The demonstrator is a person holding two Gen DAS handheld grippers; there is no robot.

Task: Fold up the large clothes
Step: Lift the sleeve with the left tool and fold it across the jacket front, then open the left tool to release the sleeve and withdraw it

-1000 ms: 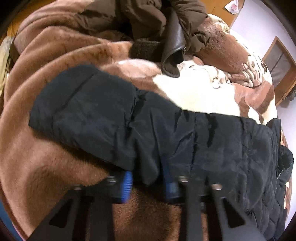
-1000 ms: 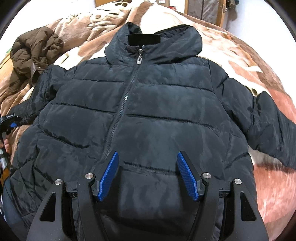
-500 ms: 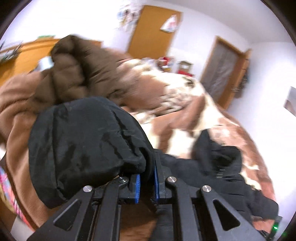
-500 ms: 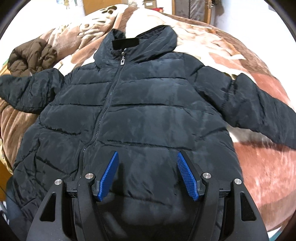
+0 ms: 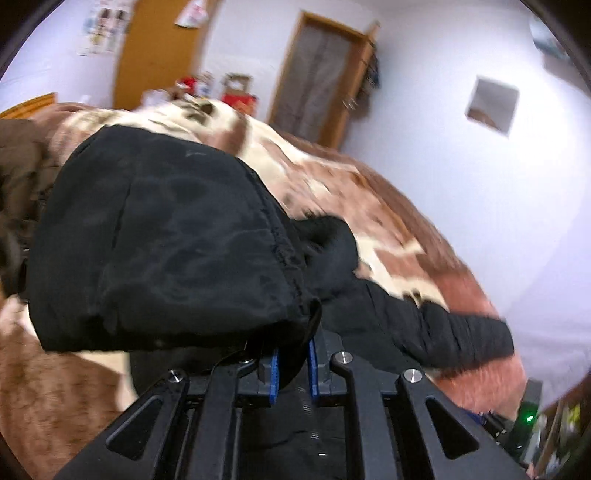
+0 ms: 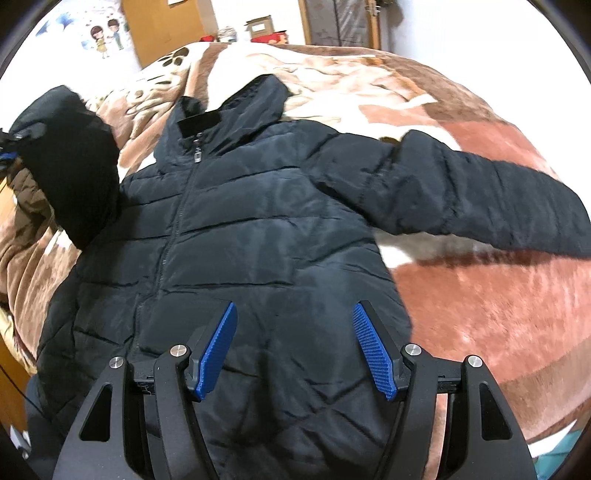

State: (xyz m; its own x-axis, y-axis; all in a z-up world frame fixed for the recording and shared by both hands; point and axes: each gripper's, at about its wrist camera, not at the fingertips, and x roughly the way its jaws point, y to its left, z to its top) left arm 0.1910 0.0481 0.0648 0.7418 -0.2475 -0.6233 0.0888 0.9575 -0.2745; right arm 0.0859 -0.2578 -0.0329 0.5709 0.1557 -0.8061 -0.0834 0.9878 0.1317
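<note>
Two tongs showed, one per view. Nearest in the left wrist view, the left tongs [image 5: 292, 369] were clamped on the cuff end of the black puffer jacket's sleeve [image 5: 162, 251], blue pads pinching the fabric between them; the sleeve was lifted clear of the bed and bulged up in front of the lens. Beyond it the other sleeve [image 5: 461, 339] lay stretched toward the bed's right edge on the brown-and-cream blanket [image 5: 332, 177].

In the right wrist view, the right tongs [image 6: 295, 343] hung spread wide over the lower front of the black puffer jacket [image 6: 258, 236], gripping nothing; whether the pads touched the fabric could not be told. The jacket lay face up and zipped on the bed, hem toward the near edge, collar [image 6: 229, 107] toward the far side. Its raised sleeve stood at the left, with the left tongs just visible at that frame edge. A brown jacket [image 6: 26, 192] sat near the bed's left edge. Farther off stood a wooden door [image 6: 162, 26].
</note>
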